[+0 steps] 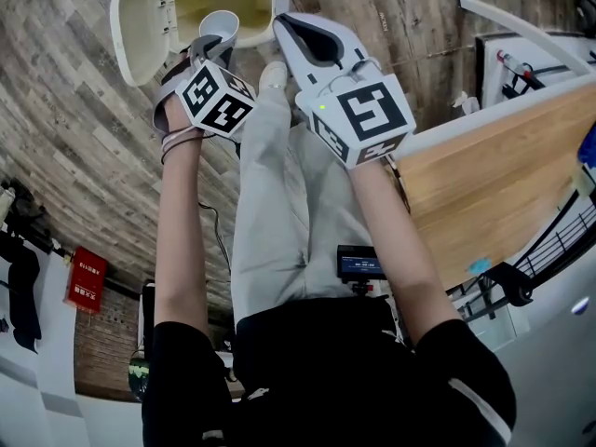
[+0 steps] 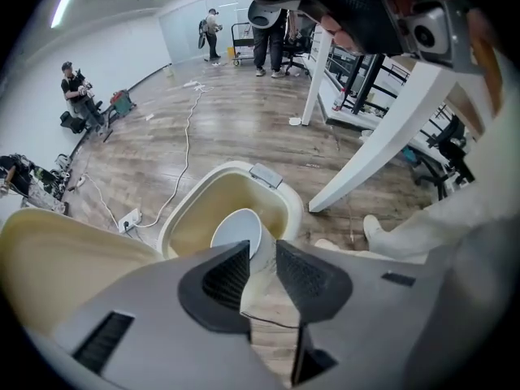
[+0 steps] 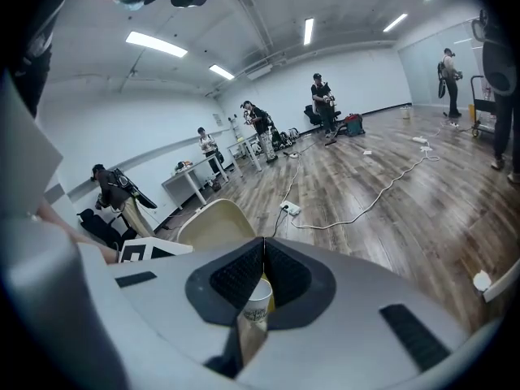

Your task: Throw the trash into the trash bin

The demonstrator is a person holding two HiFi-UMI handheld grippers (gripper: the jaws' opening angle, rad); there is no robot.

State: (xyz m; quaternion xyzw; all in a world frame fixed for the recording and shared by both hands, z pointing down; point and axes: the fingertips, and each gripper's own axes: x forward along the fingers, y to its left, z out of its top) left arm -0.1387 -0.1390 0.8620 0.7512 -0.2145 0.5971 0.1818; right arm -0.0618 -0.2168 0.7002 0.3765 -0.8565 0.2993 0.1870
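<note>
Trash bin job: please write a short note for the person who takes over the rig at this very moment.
Left gripper: points down over the open trash bin. Its jaws are apart with the paper cup between them, and the pads seem not to press on it.
Right gripper: shut, empty, close beside the left one near the bin's rim.
Done: lid is open, cup is above the bin's mouth.
Left: check that the cup drops inside, then probably draw both grippers away.
</note>
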